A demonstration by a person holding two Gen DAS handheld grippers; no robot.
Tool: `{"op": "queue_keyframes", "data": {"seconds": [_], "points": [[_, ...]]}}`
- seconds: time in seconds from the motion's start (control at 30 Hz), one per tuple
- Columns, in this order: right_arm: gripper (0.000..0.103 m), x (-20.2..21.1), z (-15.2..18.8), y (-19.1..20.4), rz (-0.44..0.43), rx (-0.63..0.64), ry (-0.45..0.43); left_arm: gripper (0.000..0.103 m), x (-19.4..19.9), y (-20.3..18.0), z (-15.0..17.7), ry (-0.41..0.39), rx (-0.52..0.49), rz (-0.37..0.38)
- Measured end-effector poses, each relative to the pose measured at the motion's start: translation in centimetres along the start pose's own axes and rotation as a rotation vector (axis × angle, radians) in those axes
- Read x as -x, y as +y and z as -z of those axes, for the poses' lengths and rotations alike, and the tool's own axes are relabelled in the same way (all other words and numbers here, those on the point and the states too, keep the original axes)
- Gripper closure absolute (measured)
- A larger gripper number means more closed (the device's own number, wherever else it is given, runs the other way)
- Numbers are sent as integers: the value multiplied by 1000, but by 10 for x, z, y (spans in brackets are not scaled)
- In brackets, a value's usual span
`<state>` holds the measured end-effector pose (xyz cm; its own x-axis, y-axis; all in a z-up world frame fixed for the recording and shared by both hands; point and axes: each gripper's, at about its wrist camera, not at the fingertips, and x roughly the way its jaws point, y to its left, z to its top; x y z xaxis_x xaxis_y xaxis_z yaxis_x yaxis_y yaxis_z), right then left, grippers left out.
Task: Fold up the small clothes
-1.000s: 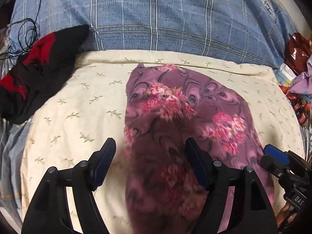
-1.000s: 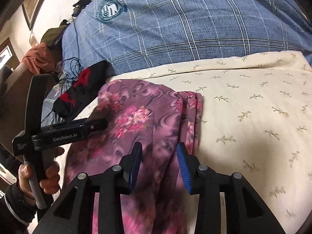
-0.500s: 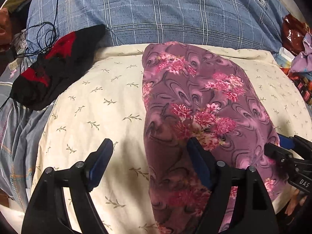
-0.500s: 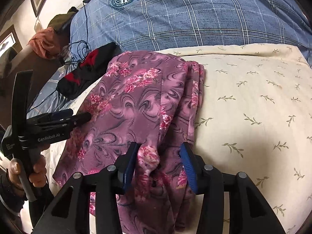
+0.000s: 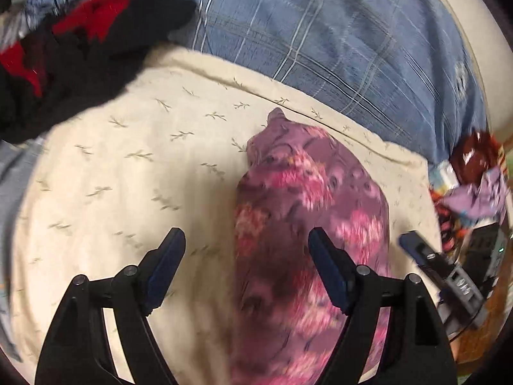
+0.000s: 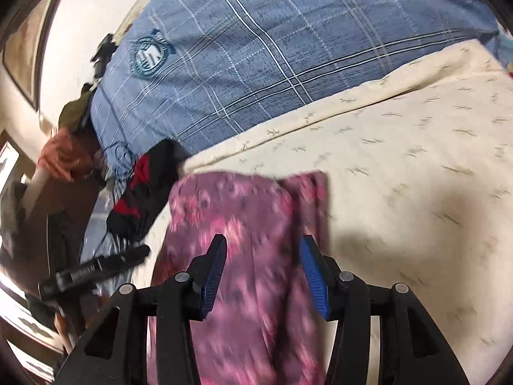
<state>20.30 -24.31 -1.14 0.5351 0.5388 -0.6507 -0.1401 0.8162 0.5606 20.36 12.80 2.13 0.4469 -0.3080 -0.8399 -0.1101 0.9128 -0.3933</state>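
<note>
Purple floral garment [image 5: 307, 224] lies folded lengthwise on cream leaf-print sheet [image 5: 128, 176], w/ blue plaid blanket [image 5: 320, 32] behind. Left gripper [image 5: 247, 276] fingers spread wide, gripping nothing, right finger over the cloth. Right gripper [image 6: 263, 276] fingers also apart above garment, empty. Black-red garment [image 5: 64, 57] far left. Frames blurry.

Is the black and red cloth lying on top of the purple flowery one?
No, the black and red cloth lies apart from the purple flowery garment, with bare cream sheet between them.
</note>
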Motion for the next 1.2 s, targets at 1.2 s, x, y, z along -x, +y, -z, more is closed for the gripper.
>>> {"op": "queue_keyframes", "data": {"seconds": [1.2], "points": [[79,58,106,43,-7,412,88,36,57,-38,140,-113,-300,-42]]}}
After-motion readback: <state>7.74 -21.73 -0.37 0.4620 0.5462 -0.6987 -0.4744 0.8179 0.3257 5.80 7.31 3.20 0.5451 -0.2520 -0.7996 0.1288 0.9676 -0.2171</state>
